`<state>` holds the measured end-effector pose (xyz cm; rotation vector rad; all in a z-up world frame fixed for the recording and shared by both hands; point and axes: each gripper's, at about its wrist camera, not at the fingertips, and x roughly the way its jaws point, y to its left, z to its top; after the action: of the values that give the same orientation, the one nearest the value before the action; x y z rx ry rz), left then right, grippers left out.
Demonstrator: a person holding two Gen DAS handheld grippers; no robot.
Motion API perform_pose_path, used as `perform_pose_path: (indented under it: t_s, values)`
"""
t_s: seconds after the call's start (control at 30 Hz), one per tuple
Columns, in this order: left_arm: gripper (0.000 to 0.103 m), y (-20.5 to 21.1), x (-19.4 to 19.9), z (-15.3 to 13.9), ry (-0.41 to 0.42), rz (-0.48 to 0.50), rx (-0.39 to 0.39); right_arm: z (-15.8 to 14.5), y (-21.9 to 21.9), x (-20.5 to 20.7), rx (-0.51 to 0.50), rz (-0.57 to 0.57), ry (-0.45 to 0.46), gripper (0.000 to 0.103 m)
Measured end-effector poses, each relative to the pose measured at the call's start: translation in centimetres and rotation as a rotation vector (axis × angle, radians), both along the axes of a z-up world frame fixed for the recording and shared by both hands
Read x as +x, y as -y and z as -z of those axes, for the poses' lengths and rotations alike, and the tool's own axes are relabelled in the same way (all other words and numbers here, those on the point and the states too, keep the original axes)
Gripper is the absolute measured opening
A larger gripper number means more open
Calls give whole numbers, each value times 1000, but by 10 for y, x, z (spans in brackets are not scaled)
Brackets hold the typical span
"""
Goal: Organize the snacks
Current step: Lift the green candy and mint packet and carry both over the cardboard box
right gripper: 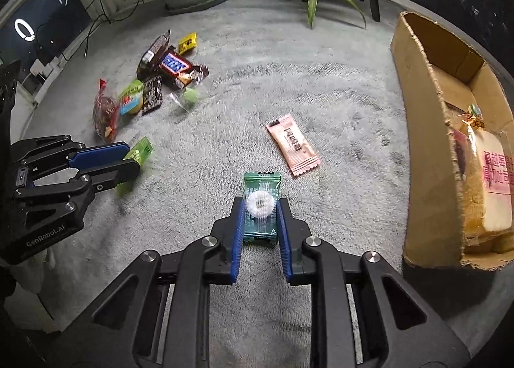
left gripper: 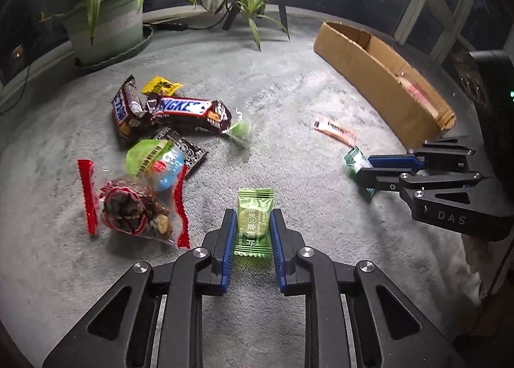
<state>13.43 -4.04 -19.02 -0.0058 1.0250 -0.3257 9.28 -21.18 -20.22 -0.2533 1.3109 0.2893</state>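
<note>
My left gripper (left gripper: pixel 253 223) is shut on a light green plum candy packet (left gripper: pixel 253 220), held between its blue pads; it also shows in the right wrist view (right gripper: pixel 136 156). My right gripper (right gripper: pixel 259 207) is shut on a dark green packet with a white ring candy (right gripper: pixel 261 204), which also shows in the left wrist view (left gripper: pixel 355 162). A pile of snacks lies on the grey carpet: Snickers bars (left gripper: pixel 186 109), a nut bag with red edges (left gripper: pixel 131 207), a green-and-blue packet (left gripper: pixel 155 162). A pink sachet (right gripper: pixel 292 146) lies alone.
An open cardboard box (right gripper: pixel 427 130) at the right holds a bread pack (right gripper: pixel 491 181); it also shows in the left wrist view (left gripper: pixel 379 78). Potted plants (left gripper: pixel 106 17) and cables stand along the window at the back.
</note>
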Motion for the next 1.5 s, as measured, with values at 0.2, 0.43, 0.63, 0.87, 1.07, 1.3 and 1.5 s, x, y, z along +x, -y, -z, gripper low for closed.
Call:
perform_pose_path:
  t_s: [0.2, 0.43, 0.63, 0.87, 1.07, 1.3, 1.5]
  values:
    - [19, 1, 3, -15, 27, -16, -28, -23, 11, 3, 35, 16, 42, 20]
    - [19, 21, 12, -37, 75, -6, -62, -53, 34, 11, 68, 43, 102, 20]
    - [19, 47, 26, -55, 112, 10, -95, -80, 65, 27, 77, 75, 157, 20]
    - [19, 84, 44, -69, 150, 23, -120, -102, 107, 54, 51, 108, 206, 20]
    - [19, 124, 62, -76, 170, 47, -127, -111, 146, 77, 37, 145, 223, 20]
    - [19, 162, 89, -82, 184, 70, -115, -110, 179, 100, 18, 165, 230, 20]
    - [19, 189, 110, -79, 172, 74, -100, -100, 197, 117, 21, 177, 214, 20]
